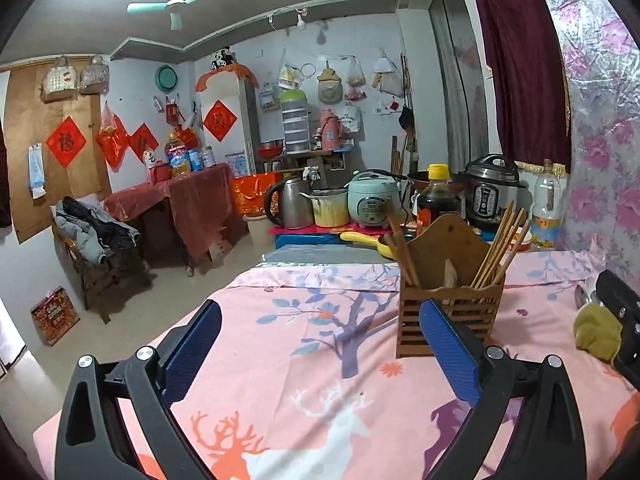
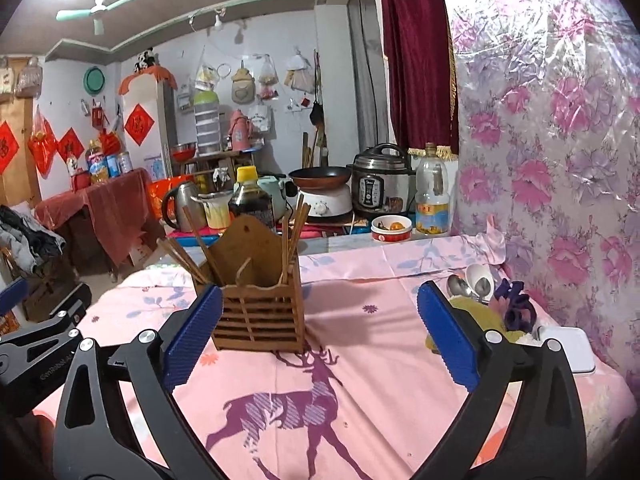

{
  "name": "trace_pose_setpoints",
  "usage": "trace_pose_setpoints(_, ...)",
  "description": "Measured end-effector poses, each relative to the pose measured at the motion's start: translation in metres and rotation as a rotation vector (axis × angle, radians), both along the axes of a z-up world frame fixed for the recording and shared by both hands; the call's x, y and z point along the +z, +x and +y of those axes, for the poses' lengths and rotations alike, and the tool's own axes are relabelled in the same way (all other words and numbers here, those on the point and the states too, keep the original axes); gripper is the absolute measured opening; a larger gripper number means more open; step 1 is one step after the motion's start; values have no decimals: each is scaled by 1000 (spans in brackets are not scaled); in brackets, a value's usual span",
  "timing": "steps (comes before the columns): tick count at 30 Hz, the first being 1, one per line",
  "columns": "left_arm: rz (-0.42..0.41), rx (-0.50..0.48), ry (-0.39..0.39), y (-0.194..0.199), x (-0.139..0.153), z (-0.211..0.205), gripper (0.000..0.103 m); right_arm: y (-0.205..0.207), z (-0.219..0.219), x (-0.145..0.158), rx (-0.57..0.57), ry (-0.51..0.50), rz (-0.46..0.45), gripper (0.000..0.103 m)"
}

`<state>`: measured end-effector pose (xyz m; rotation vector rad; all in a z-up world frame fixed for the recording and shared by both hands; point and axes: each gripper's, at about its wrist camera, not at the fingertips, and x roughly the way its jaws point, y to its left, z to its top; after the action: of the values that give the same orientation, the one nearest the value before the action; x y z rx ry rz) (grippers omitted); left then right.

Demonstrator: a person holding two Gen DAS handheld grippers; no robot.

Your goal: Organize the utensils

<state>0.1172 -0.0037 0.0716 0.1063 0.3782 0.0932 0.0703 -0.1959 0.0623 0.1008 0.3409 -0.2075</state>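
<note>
Honestly, not much writing is readable here. The red diamond papers (image 1: 66, 141) on the far wall carry one Chinese character each, the silver pressure cooker (image 2: 380, 178) has a small badge too blurry to make out, and the clear bottle (image 2: 431, 192) next to it wears a yellow label whose text is too small to read.

The wooden utensil holder (image 2: 260, 316) stands upright on the pink deer-print cloth (image 2: 360, 360), with chopsticks (image 1: 500, 240) sticking out of its compartments on both sides of a tall back board. Behind it a dark sauce bottle (image 1: 438, 196) with a yellow cap blocks part of the counter, where a kettle (image 1: 288, 204) and a pale green rice cooker (image 1: 370, 200) sit. Off to the right, by the flowered wall covering, a few spoons (image 2: 468, 282) lie on a yellow-green cloth (image 2: 480, 312), near a purple rag and a white flat box.

The left gripper (image 1: 320, 344) hovers low over the cloth, pointing slightly downward, jaws spread wide with nothing between them; the holder is just ahead of its right finger. The right gripper (image 2: 320, 328) is also spread wide and empty, with the holder just beyond its left finger and the spoons past its right one.
</note>
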Motion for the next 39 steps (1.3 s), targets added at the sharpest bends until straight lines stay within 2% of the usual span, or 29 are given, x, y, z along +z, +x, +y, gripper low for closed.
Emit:
trace_pose_setpoints(7,-31,0,-18,-14,-2,10,97,-15,8,-12,-29,-89,-5,97)
trace_pose_setpoints(20,-48,-1,44,-19,0,-5,97,-19,5,-8,-7,-51,2,97)
trace_pose_setpoints(27,-58,-25,39,-22,1,-4,97,-17,6,-9,5,-43,21,97)
trace_pose_setpoints(39,2,-58,-11,-16,2,1,97,-17,9,-10,9,-54,40,97)
